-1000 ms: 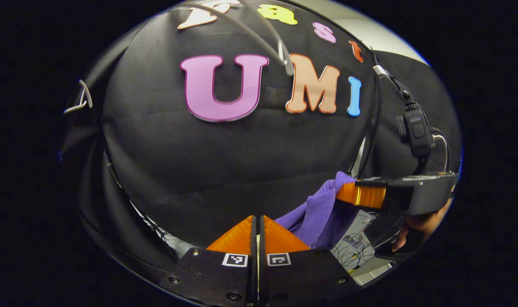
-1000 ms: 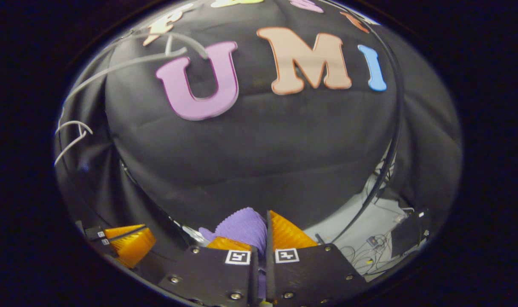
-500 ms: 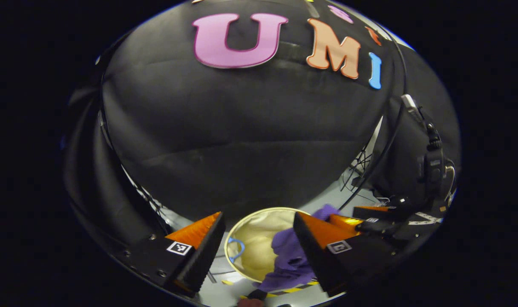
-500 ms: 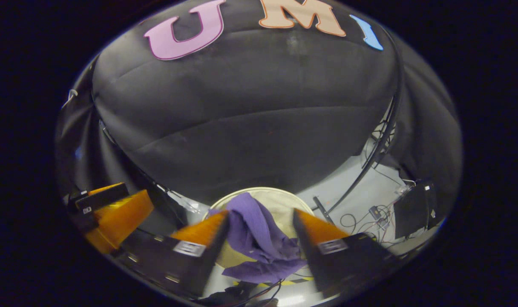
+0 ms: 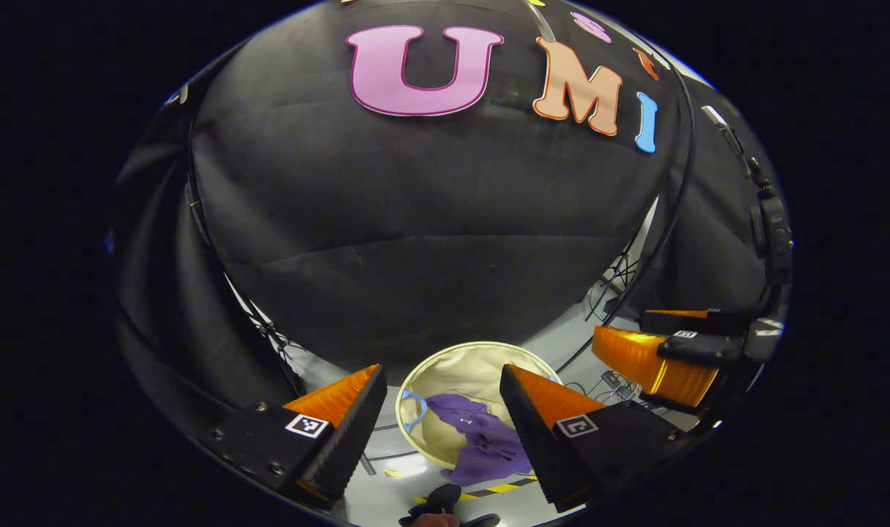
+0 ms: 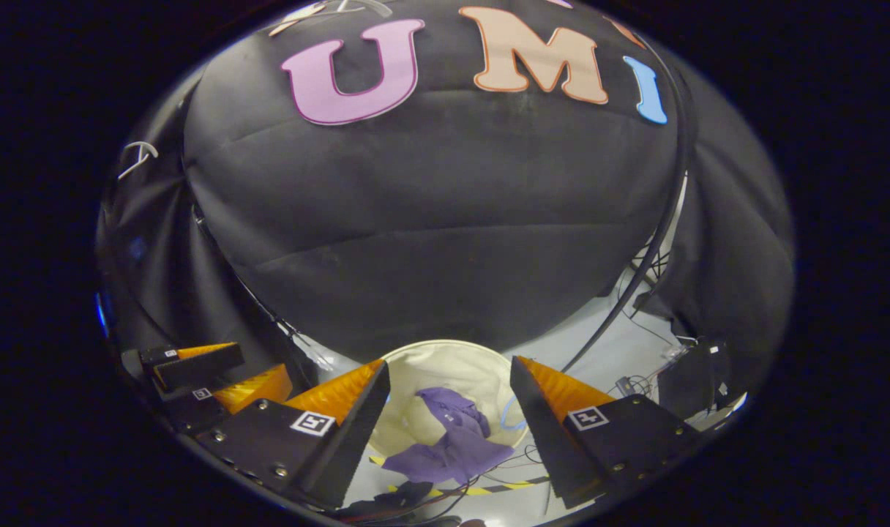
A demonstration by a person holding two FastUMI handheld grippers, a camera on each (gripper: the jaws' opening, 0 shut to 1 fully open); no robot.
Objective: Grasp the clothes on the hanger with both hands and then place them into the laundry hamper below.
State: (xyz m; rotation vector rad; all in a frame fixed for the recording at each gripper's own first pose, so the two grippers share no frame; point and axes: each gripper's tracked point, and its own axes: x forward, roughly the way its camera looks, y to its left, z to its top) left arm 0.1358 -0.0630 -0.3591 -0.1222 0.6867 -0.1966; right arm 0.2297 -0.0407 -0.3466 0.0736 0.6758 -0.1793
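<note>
A purple garment [image 5: 481, 443] lies crumpled inside the round cream laundry hamper [image 5: 463, 350] on the floor, one end draped over its near rim. My left gripper [image 5: 440, 371] hangs open above the hamper, holding nothing. To its right my right gripper [image 5: 657, 344] also hovers with its fingers apart. In the right gripper view the same garment [image 6: 452, 439] lies in the hamper [image 6: 445, 348] below my open right gripper [image 6: 449, 364], and the left gripper [image 6: 222, 373] is at the lower left. A bare white hanger [image 6: 137, 156] hangs high on the left.
Black cloth walls close in behind and on both sides. Loose cables [image 6: 639, 380] and a black box [image 6: 690, 373] lie on the grey floor to the right. Yellow-and-black tape [image 5: 503, 487] runs in front of the hamper. A blue handle [image 5: 412, 417] shows inside the hamper.
Both grippers were shut on the garment one second ago, then opened. The garment dropped from between the fingers into the hamper. Both grippers have risen slightly since.
</note>
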